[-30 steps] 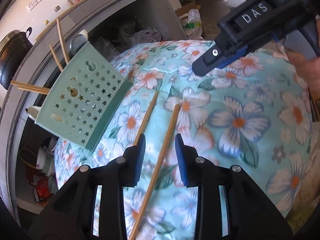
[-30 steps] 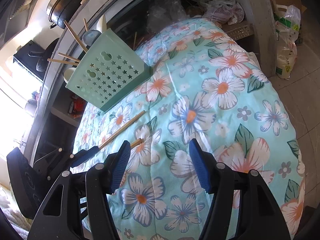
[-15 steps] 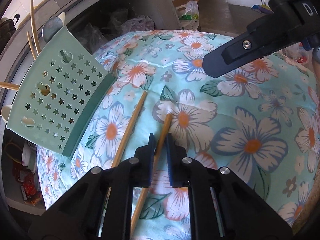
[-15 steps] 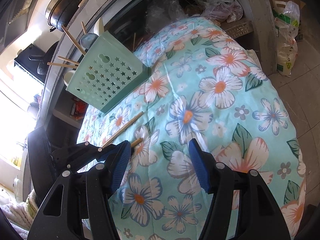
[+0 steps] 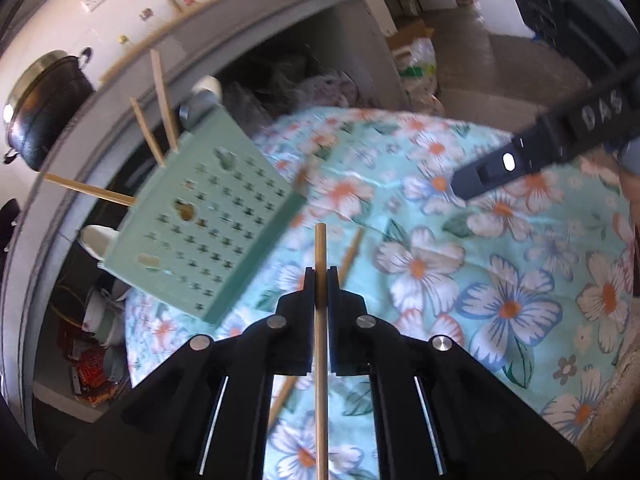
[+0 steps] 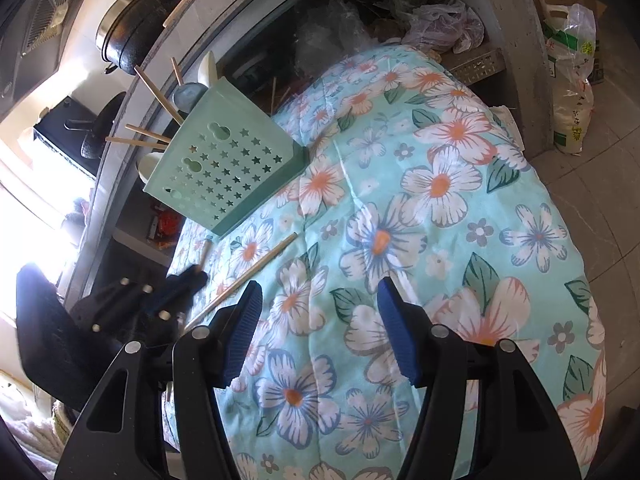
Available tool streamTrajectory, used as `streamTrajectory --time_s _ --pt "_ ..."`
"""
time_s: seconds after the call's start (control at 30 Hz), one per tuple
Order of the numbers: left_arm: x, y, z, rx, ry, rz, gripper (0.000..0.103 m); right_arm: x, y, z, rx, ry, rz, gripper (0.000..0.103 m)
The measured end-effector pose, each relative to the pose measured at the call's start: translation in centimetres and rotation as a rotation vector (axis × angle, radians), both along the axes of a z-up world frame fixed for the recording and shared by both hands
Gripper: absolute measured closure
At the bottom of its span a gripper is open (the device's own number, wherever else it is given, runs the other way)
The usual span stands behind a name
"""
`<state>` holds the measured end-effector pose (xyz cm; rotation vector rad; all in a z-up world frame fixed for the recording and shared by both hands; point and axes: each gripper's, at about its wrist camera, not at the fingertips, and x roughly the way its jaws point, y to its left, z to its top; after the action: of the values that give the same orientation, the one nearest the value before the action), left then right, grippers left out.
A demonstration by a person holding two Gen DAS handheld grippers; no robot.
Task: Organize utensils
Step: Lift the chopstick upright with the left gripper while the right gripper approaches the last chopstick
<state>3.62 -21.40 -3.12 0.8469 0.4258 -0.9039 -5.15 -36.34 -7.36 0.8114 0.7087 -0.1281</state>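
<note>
My left gripper (image 5: pixel 321 276) is shut on a wooden chopstick (image 5: pixel 320 248) and holds it lifted above the floral cloth, its tip toward the green utensil holder (image 5: pixel 208 220). The holder, with star-shaped holes, has several chopsticks and spoons in it; it also shows in the right wrist view (image 6: pixel 224 164). A second chopstick (image 6: pixel 256 272) lies on the cloth; it shows partly in the left wrist view (image 5: pixel 350 252). My right gripper (image 6: pixel 320 324) is open and empty above the cloth. The left gripper (image 6: pixel 188 280) appears blurred at the left of the right wrist view.
The table wears a turquoise floral cloth (image 6: pixel 420 240). Behind it is a grey counter with a black pot (image 6: pixel 136 24) and cluttered shelves below. A plastic bag (image 6: pixel 572 48) stands on the floor at right.
My left gripper closed on one chopstick and has lifted it off the cloth, turning toward the holder. The right gripper stayed open and nearly still.
</note>
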Motion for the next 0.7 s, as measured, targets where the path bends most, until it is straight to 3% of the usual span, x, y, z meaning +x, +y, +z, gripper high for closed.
streamTrajectory --time_s 0.33,0.7 --pt "0.8 4.0 6.1 -0.182 -0.035 0.117 0.099 0.4 1.2 0.7 0.015 -0.022 0.027 0.044" --pt "3.0 7.7 9.0 -0.313 -0.014 0.327 0.099 2.4 2.7 0.7 0.113 -0.041 0.1 0.049"
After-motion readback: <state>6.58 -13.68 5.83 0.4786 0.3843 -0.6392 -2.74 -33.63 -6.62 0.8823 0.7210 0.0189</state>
